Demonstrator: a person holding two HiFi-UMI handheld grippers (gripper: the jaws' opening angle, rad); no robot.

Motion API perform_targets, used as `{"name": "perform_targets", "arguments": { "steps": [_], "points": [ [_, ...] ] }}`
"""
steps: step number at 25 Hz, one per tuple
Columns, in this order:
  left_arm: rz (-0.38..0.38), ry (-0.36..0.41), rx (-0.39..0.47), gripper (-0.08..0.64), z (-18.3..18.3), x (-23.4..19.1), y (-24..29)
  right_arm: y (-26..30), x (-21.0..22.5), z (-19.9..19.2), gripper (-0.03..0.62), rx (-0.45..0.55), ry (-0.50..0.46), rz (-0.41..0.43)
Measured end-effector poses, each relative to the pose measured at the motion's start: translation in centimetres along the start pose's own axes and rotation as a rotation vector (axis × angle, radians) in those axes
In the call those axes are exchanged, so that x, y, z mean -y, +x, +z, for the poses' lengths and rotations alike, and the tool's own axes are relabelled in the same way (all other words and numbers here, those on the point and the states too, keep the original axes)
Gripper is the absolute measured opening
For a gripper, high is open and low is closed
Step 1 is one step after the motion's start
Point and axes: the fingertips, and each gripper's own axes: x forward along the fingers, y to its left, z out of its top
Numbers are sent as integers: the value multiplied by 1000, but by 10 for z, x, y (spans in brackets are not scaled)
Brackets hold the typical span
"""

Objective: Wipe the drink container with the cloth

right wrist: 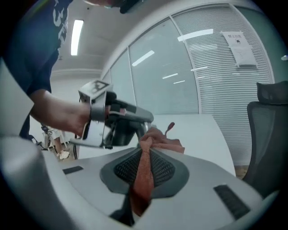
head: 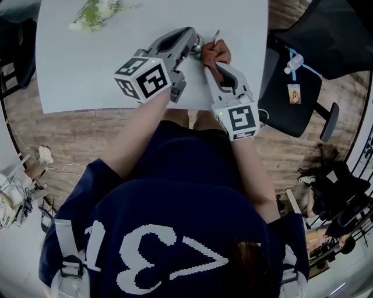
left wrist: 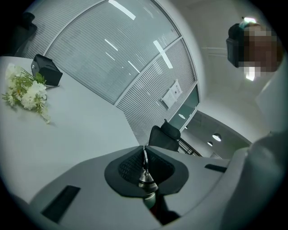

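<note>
Cloth (right wrist: pixel 146 164), red-brown, is pinched tight between the two fingers of the right gripper (head: pixel 213 58). A strip of it runs down between the dark pads, and the rest is bunched up just past the tips. The bunch presses against the drink container (left wrist: pixel 147 180), which is shiny metal and small. Only its silver top shows. That top sits low between the dark pads of the left gripper (left wrist: pixel 144 155). A thin wire loop (left wrist: pixel 144 158) goes up from it to where the fingertips meet. Those fingers are closed all the way on it. From above, the two grippers point at each other and their tips almost touch, with the container and the cloth between them. They are held up over a white table (head: pixel 87 70). A bunch of white flowers (head: pixel 96 11) lies far off on the table, and a little black box (left wrist: pixel 46 69) sits behind it. A black chair (head: pixel 291 93) stands beside the table.
</note>
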Motion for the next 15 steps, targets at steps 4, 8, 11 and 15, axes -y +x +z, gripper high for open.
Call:
{"name": "perform_targets", "arguments": {
  "steps": [4,8,11,15],
  "points": [
    [-9,5,-7,23,-1,3,0,7,-19,56,63,141,-19,66],
    [3,-11,-2,23,-2,0,-1,12,-19,40,63,107,-49,72],
    [-4,-6,-5,23,-1,1,1,6,-15,1,61,17,-37,66],
    [-12,11,-10,23,-2,5,1,-2,-5,-61,61,-192,-18,35]
  ]
}}
